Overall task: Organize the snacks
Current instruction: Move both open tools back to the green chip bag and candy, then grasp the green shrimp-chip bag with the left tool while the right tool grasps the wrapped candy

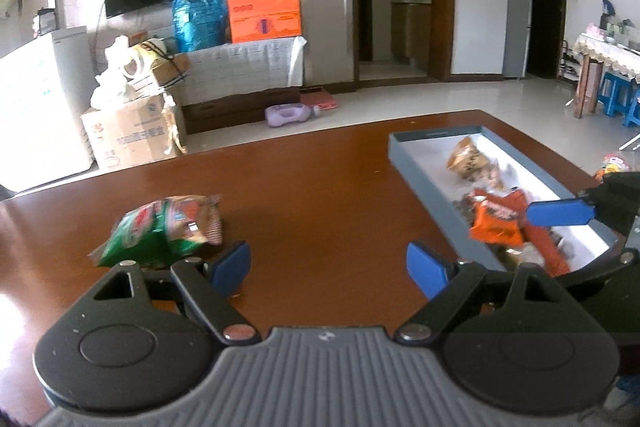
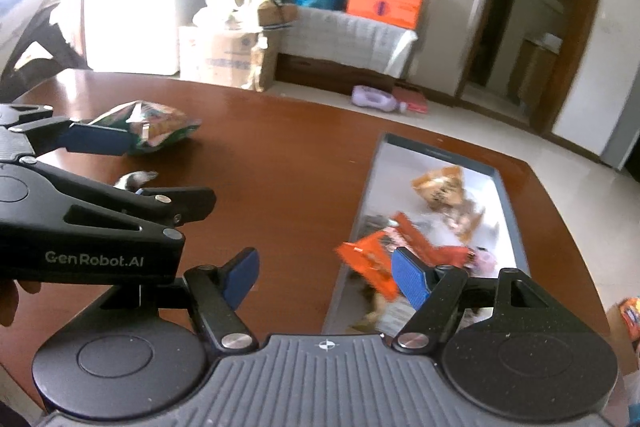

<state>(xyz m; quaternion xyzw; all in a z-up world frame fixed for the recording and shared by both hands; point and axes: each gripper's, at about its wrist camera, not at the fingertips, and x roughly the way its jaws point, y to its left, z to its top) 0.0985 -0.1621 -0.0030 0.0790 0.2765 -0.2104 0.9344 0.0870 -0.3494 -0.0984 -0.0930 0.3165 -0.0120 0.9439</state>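
A green snack bag (image 1: 160, 229) lies on the brown table, just ahead and left of my left gripper (image 1: 328, 267), which is open and empty. It also shows in the right wrist view (image 2: 156, 127). A grey tray (image 1: 424, 167) at the right holds an orange packet (image 1: 496, 223), a tan packet (image 1: 466, 157) and other snacks. In the right wrist view my right gripper (image 2: 326, 277) is open and empty beside the tray's (image 2: 362, 219) near left edge, and the orange packet (image 2: 368, 263) lies by its right finger. A small dark wrapper (image 2: 136, 179) lies on the table.
The brown table (image 1: 320, 187) ends at a far edge, with tiled floor beyond. Cardboard boxes (image 1: 132, 135), a white appliance (image 1: 40, 107) and a covered cabinet (image 1: 248, 67) stand against the wall. A purple bottle (image 1: 288, 115) lies on the floor.
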